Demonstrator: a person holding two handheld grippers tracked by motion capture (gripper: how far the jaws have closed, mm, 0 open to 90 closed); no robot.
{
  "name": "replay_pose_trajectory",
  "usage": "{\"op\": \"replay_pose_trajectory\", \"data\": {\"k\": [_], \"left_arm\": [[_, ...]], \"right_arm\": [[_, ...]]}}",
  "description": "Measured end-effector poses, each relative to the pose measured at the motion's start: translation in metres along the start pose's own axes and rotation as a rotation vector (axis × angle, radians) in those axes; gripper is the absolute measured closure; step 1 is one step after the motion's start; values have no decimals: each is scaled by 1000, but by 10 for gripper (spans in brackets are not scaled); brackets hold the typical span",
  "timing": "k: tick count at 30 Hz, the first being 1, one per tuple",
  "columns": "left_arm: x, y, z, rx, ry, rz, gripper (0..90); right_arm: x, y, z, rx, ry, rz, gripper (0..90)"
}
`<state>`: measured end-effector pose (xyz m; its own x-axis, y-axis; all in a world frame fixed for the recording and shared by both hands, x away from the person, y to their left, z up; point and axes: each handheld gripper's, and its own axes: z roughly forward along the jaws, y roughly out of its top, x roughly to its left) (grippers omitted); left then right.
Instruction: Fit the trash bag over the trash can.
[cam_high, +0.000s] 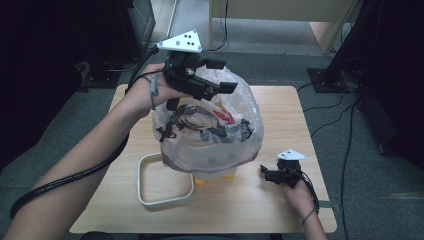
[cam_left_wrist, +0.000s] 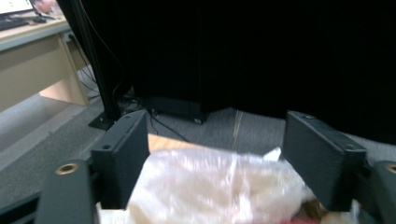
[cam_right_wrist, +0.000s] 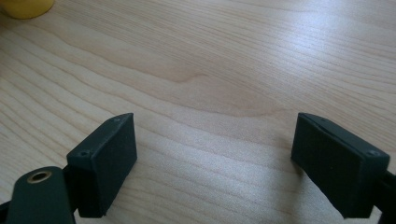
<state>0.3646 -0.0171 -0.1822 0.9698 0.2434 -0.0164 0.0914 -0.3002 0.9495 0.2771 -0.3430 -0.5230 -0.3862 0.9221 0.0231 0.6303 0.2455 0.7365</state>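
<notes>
While left gripper (cam_high: 209, 75) hovers fingers spread over clear plastic bag (cam_high: 220, 145) rim, frame centre on counter (cam_high: 280, 115); right gripper (cam_high: 272, 175) idle, spread, lower right. Step: reaching for rim. Next: close on film.

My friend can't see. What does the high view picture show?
A clear plastic bag of dark bits sits on a wooden table, with the open left claw at its top edge. The right claw rests near the table's right side, and a white frame lies beside the bag.

Plastic bag (cam_high: 210, 135) mid-table (cam_high: 280, 210) — tray (cam_high: 165, 181) before it at left, right tongs (cam_high: 265, 173) to its right.
</notes>
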Motion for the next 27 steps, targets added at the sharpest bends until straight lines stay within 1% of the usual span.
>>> {"op": "replay_pose_trajectory", "data": {"k": [1, 3, 4, 5, 6, 7, 8, 9, 10, 11, 12, 13, 15, 17, 18, 19, 20, 22, 24, 25, 26, 27], "left_arm": [[2, 0, 2, -15, 4, -19, 209], [5, -7, 9, -14, -5, -70, 209], [7, -11, 13, 22, -36, -133, 209], [9, -15, 18, 83, -31, -215, 209], [10, -21, 23, 91, -28, -238, 213], [11, -26, 27, 91, -33, -217, 229], [10, -30, 31, 106, -30, -186, 236], [9, -33, 34, 126, -19, -171, 236], [8, -35, 36, 131, -11, -134, 236], [7, -37, 38, 136, -1, -107, 236], [6, -39, 41, 138, -2, -94, 236], [4, -40, 43, 142, -8, -80, 235], [0, -44, 50, 177, -18, -40, 234], [-6, -51, 56, 228, -34, 32, 203], [-8, -56, 59, 242, -45, 71, 203], [-10, -60, 61, 255, -62, 100, 203], [-12, -63, 63, 273, -70, 117, 203], [-14, -66, 68, 303, -64, 144, 203], [-13, -66, 71, 317, -68, 153, 203], [-12, -67, 73, 328, -72, 139, 203], [-11, -67, 74, 342, -74, 115, 203], [-10, -68, 76, 354, -66, 105, 203]], "right_arm": [[0, 0, 0, 0, 1, 0, 141], [0, 0, 0, 0, 1, -1, 141], [0, 0, 0, 0, 0, -1, 141], [0, 0, 0, 0, 0, 0, 141], [0, 0, 0, 1, 1, -1, 141], [0, 0, 0, 0, 0, 0, 141], [0, 0, 0, 0, 0, 0, 141], [0, 0, 0, -1, 1, 0, 141], [0, 0, 0, 0, 0, 0, 141], [0, 0, 0, 0, 0, 0, 141], [0, 0, 0, 0, 1, -1, 141], [0, 0, 0, 0, 0, 0, 141], [0, 0, 0, 0, 0, 0, 141], [0, 0, 0, 0, 0, -1, 141], [0, 0, 0, 0, 1, -1, 141], [0, 0, 0, 0, 1, -1, 141], [0, 0, 0, 1, 1, -1, 141], [0, 0, 0, 0, 1, -1, 141], [0, 0, 0, 1, 1, -1, 141], [0, 0, 0, 0, 1, -1, 141], [0, 0, 0, 1, 1, -1, 141], [0, 0, 0, 0, 1, -1, 140]]}}
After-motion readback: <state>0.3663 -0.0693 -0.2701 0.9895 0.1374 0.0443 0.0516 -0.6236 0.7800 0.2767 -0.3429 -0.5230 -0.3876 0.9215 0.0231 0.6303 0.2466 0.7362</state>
